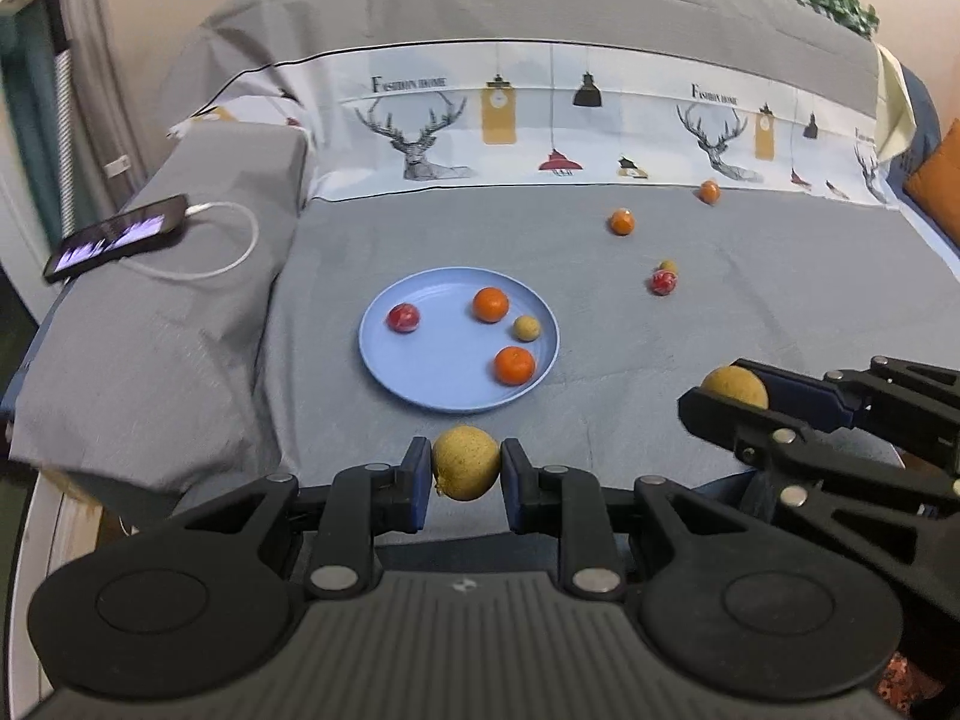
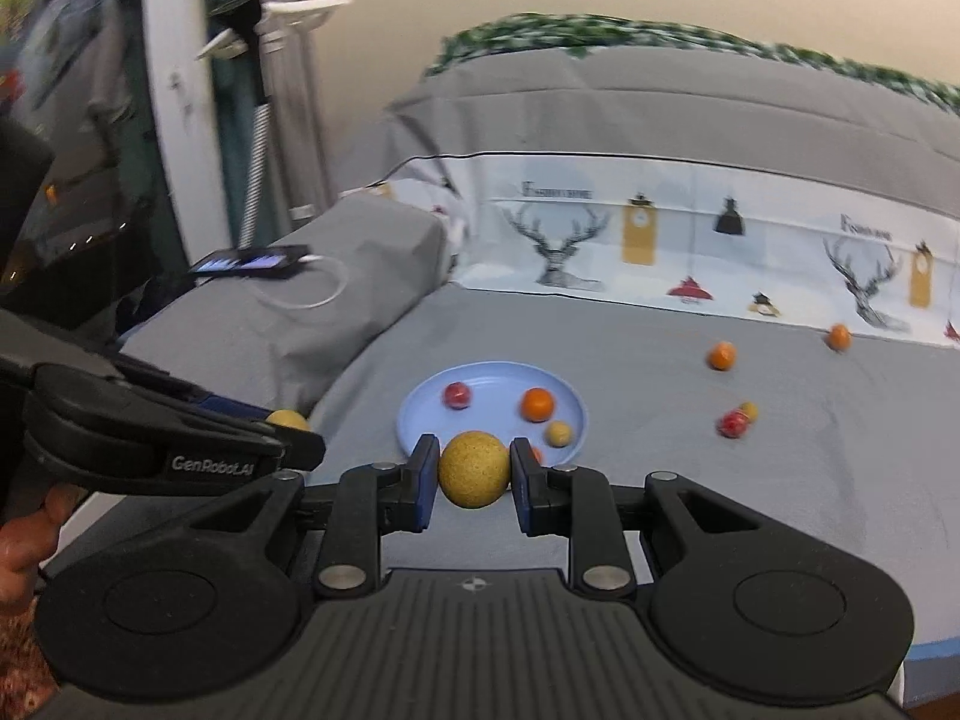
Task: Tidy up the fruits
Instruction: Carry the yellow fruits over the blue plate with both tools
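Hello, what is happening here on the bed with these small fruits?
A person is sorting fruit with two hand-held grippers. The left gripper is shut on a yellow-brown fruit, and the right gripper is shut on another yellow-brown fruit. The blue plate on the grey bedsheet already holds four fruits: two orange, one red, one small yellow. Four more fruits lie loose on the sheet to the right of the plate.
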The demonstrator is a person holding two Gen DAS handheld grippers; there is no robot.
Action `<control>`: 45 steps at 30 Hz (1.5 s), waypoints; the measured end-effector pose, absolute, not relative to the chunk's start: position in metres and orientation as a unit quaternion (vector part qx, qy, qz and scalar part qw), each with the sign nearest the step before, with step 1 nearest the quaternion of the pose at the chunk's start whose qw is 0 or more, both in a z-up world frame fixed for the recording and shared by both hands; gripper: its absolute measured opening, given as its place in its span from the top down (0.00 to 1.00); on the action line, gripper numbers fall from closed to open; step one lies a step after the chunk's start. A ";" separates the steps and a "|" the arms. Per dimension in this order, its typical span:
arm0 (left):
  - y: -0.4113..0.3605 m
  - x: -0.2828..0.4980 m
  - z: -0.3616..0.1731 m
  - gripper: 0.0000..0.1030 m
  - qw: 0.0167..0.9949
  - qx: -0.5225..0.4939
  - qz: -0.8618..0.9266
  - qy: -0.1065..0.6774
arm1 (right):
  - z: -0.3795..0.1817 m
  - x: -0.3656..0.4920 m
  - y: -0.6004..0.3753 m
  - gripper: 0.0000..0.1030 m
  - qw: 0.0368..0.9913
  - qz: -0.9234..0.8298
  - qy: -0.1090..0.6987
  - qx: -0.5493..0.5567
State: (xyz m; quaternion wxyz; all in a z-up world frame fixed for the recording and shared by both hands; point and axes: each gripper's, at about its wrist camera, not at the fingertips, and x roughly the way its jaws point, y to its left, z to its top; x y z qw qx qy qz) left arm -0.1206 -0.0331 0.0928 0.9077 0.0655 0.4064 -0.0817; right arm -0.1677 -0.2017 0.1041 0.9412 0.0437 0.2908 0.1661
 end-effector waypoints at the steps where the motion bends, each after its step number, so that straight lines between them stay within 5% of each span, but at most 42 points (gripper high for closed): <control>1: -0.030 -0.125 0.093 0.74 0.909 0.062 -0.079 0.403 | 0.105 -0.171 -0.198 0.74 0.941 0.171 0.289 0.038; 27: -0.001 -0.103 0.082 0.74 0.907 0.028 -0.066 0.415 | 0.096 -0.152 -0.173 0.74 0.931 0.171 0.322 0.005; 45: 0.004 0.016 0.072 0.74 0.909 0.031 -0.048 0.413 | 0.066 -0.054 -0.160 0.74 0.929 0.159 0.335 -0.006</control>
